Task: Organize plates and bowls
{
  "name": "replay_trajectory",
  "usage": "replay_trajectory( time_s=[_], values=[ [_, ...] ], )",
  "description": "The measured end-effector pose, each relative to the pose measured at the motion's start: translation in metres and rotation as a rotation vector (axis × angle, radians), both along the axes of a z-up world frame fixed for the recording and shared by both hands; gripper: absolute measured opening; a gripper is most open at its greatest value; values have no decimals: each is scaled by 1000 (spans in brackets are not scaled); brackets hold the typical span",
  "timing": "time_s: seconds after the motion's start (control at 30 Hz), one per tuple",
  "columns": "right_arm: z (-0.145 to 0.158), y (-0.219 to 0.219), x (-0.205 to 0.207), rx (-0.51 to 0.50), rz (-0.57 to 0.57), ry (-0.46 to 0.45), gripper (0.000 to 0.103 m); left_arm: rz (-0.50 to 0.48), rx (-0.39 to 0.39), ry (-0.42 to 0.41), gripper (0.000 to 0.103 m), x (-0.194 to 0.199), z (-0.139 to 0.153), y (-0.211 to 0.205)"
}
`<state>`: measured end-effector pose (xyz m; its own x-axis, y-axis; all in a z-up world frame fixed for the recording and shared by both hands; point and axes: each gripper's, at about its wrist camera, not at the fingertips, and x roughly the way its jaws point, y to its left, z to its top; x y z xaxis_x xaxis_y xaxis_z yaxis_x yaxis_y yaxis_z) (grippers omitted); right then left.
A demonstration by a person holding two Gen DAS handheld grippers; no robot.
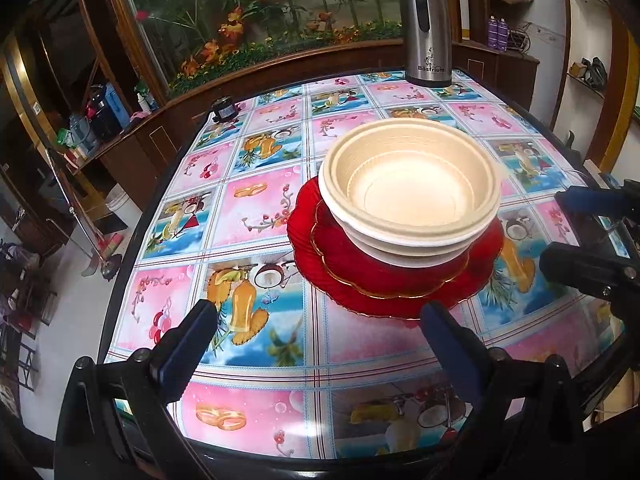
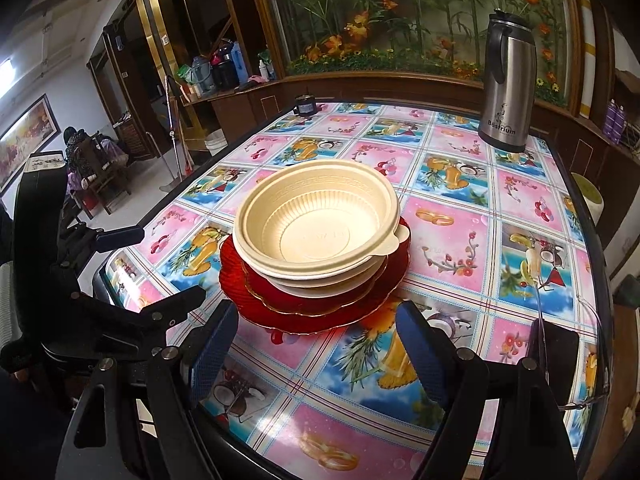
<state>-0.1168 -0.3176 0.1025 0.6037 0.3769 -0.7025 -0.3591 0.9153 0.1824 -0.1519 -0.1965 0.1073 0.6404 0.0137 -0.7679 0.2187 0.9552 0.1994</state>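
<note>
A table covered in a glossy oilcloth of pink and blue picture squares fills both views; at its centre stands one stack, and both grippers hover short of it, jaws spread wide and empty.

From the left wrist view, going left to right: the left gripper sits at six o'clock, its blue-padded fingers parted over bare cloth, nothing between them; the stack lies at about one o'clock from it, just beyond the right finger; a large red plate rests on the cloth, a smaller gold-rimmed red plate on top of it, then cream bowls nested upright, one inside another; the right gripper reaches in at three o'clock, apart from the plates.

From the right wrist view: the left gripper shows at nine o'clock; the right gripper opens at six o'clock, the stack straight ahead at twelve; a steel thermos jug stands upright at two o'clock near the far edge; a small dark jar sits at the far edge around twelve.
</note>
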Motion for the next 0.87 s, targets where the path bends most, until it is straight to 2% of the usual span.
replay_trajectory(
  time_s=[0.5,0.7,0.87],
  values=[
    [-1,0,4,3,-2,1,85,2,2,4,102,2,-1,0],
    [-2,-1,5,3,-2,1,85,-23,-30,28,101,5,-5,0],
    [-2,-2,5,4,-5,0,85,-13,-61,-10,101,-1,2,3]
  ],
)
